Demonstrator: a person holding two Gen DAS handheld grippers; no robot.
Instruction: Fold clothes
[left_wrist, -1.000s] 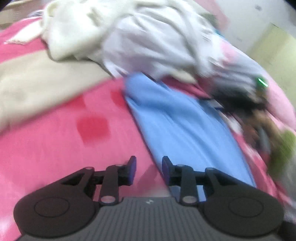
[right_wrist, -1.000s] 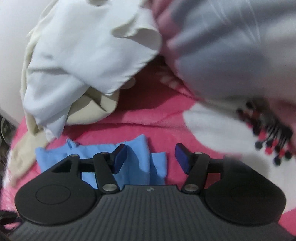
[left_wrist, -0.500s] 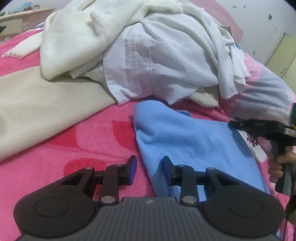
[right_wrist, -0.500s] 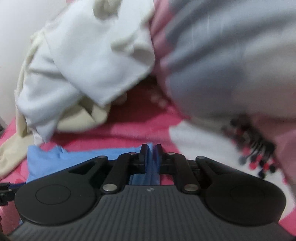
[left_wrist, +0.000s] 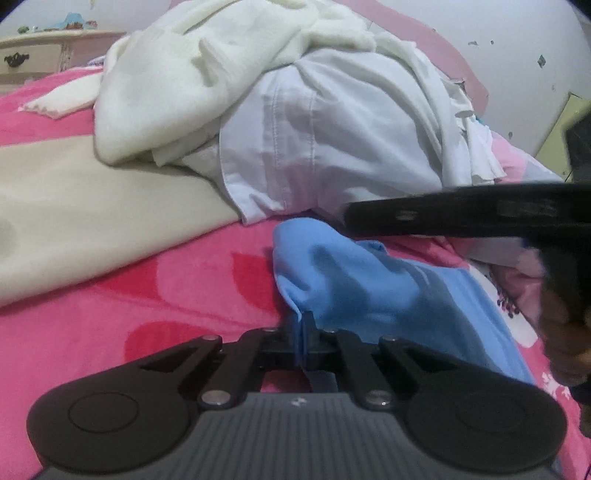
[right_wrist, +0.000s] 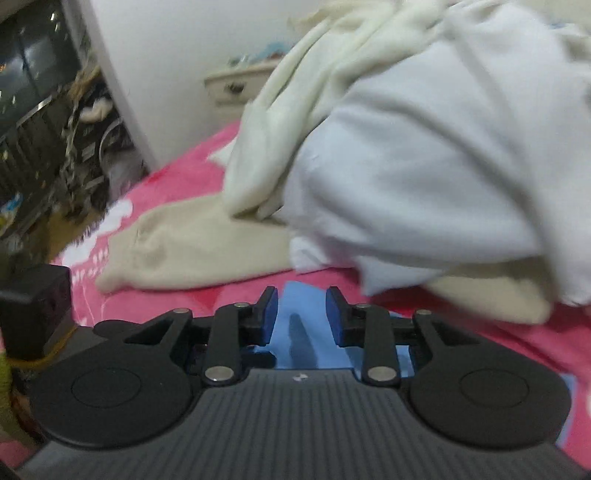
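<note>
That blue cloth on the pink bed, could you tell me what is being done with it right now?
A person with a gripper in each hand is folding it. The left gripper is shut on an edge of the light blue cloth garment, which lies on the pink fleece blanket. The right gripper is above the same garment with its jaws opening; blue fabric shows between the pads, which do not press it. A heap of white and cream clothes waits behind.

Right gripper (right_wrist: 301, 314) fingers (right_wrist: 269, 310) opening above blue cloth (right_wrist: 299, 332).
</note>
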